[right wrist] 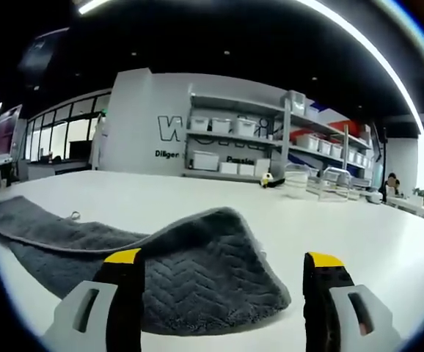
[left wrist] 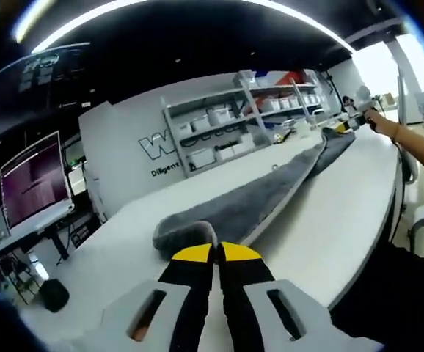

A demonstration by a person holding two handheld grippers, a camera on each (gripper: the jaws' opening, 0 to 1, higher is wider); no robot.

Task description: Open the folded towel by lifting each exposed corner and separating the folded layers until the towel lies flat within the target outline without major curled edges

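A long grey towel (left wrist: pixel 271 192) lies stretched across the white table (left wrist: pixel 329 235), folded lengthwise. Its near end curls up right at my left gripper (left wrist: pixel 213 251), whose yellow-tipped jaws are shut on that corner. At the towel's far end the right gripper (left wrist: pixel 353 123) is small, held by a person's hand. In the right gripper view the towel (right wrist: pixel 197 271) shows a herringbone weave, its rounded end folded over a lower layer. My right gripper (right wrist: pixel 223 258) stands open, its jaws wide apart on either side of that end, just above it.
Shelves with white bins (left wrist: pixel 227 125) stand along the back wall beyond the table. A monitor (left wrist: pixel 34 180) stands off the table's left side. Clear containers (right wrist: pixel 322 183) sit on the far part of the table. A person's arm (left wrist: pixel 417 147) reaches in from the right.
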